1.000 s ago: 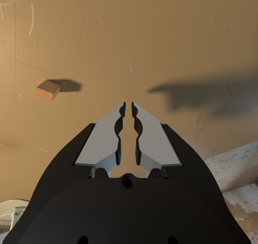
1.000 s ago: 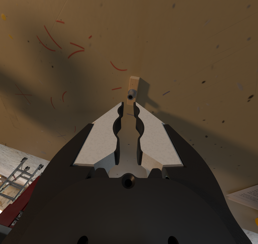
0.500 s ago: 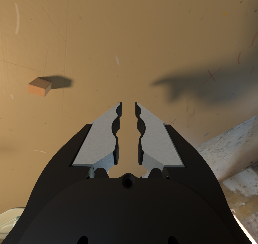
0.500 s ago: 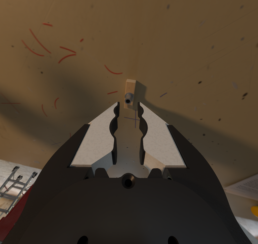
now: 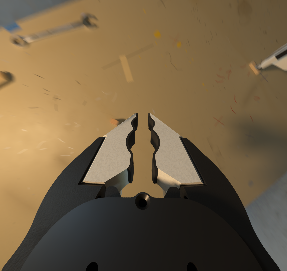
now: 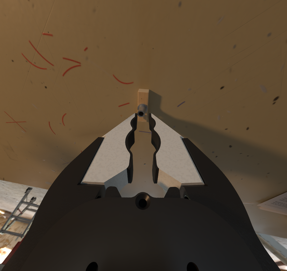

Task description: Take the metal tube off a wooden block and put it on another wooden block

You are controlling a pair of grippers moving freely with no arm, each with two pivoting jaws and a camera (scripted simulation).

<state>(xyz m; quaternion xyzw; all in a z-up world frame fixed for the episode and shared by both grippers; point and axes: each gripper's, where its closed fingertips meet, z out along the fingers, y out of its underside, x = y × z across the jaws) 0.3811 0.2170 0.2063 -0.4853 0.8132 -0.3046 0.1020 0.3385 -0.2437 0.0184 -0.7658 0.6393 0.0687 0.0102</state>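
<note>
On the tan worktop (image 6: 186, 46), scuffed and marked red: right tool (image 6: 142, 116), jaws parted, empty, its tips either side of a pale wooden block (image 6: 143, 97). Metal tube (image 6: 141, 110) stands on that block, bore facing the camera. Left tool (image 5: 142, 116), jaws parted, empty, above blurred worktop; spanner (image 5: 52, 29) far left; second wooden block (image 5: 114, 121) beside its left fingertip.

Workshop, def: scuffed, paint-marked bench top (image 6: 170, 38), big spanner (image 5: 52, 29) upper left, folding ladder (image 6: 17, 213) lower left on the floor.
</note>
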